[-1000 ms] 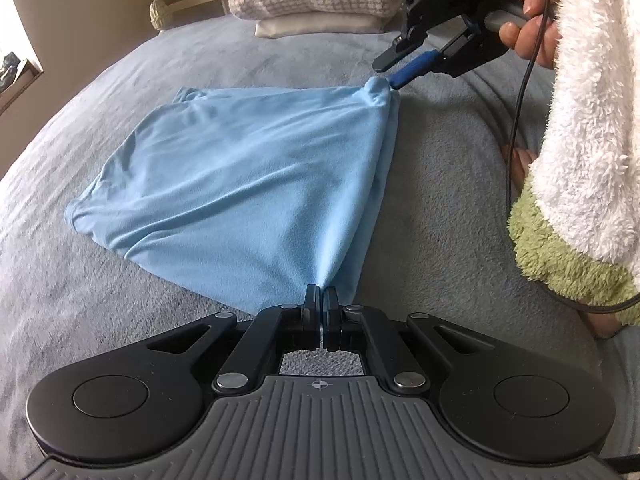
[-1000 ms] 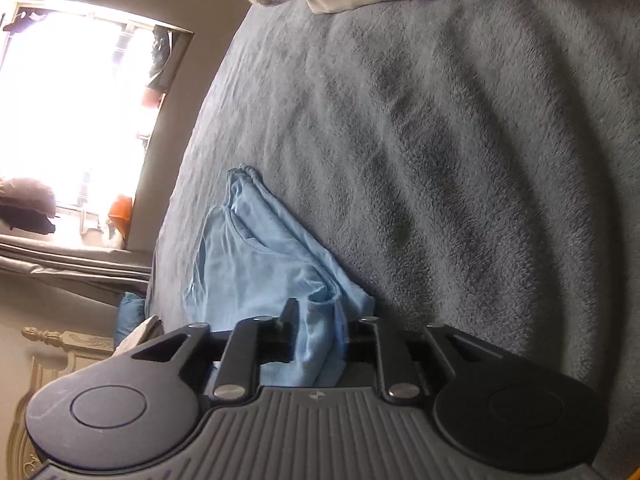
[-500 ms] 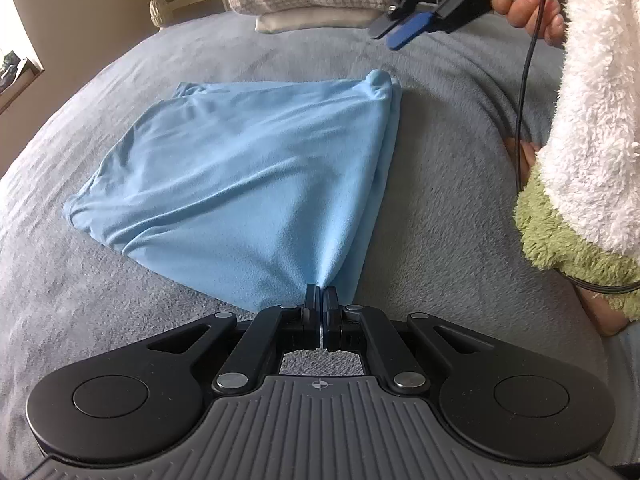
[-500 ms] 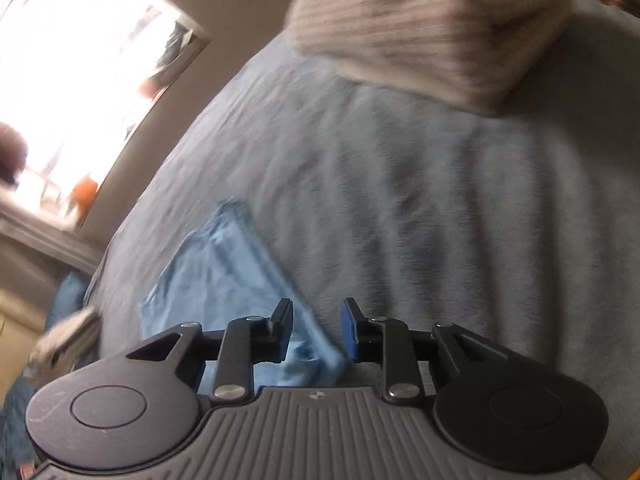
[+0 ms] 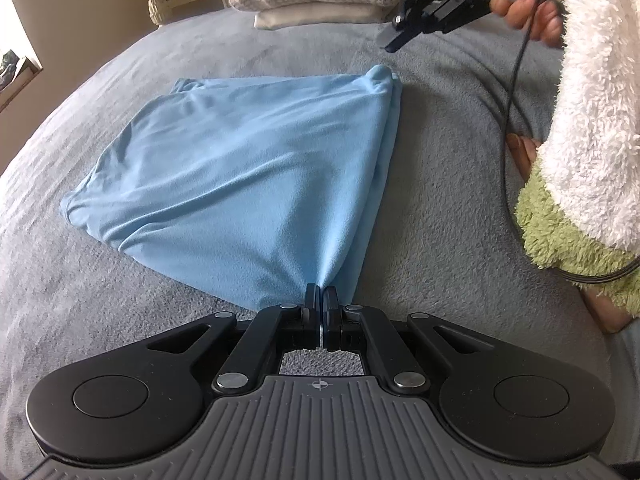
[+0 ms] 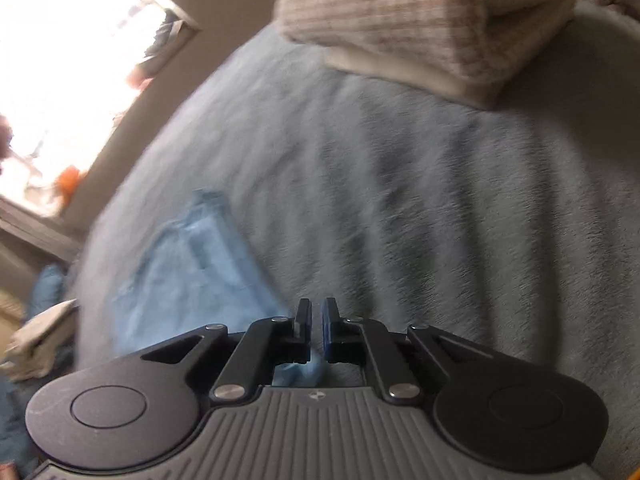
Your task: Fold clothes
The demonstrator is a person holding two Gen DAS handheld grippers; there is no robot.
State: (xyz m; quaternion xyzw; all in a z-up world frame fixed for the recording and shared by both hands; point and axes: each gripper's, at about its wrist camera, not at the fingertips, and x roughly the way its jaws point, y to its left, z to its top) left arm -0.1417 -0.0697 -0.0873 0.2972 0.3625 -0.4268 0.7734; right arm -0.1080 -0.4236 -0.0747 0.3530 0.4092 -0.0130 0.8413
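Left wrist view: the left claw (image 5: 321, 294) pinches the near corner of a smooth light-blue shirt (image 5: 248, 176) fanned out ahead on a fuzzy grey bed (image 5: 440, 240); beyond its far corner, the right claw (image 6: 316, 314), just closing, nearly shut on nothing, hangs above.

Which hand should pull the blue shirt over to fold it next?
Probably left. The left hand-held gripper is already shut on the blue shirt; the right hand-held gripper hangs above it, holding nothing.
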